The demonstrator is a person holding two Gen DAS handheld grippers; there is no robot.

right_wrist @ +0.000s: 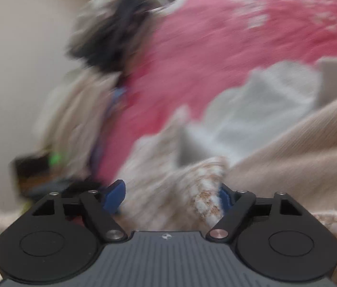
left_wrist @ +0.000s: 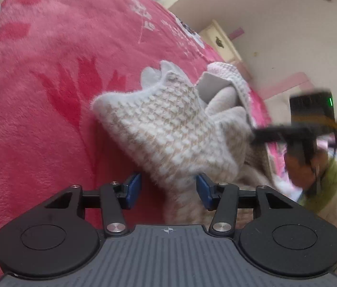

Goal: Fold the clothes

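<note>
Lying bunched on pink blanket (left_wrist: 49, 95), cream-and-beige knit garment (left_wrist: 168, 129), fuzzy-edged.

- No readable words, brand names or numbers show in either view.
- A small crosshair sign (left_wrist: 167, 230) is printed on the ribbed grey body of the left gripper, at the middle of its front edge.
- The same crosshair sign (right_wrist: 166, 236) stands on the ribbed grey body of the right gripper, at the middle of its front edge.
</note>
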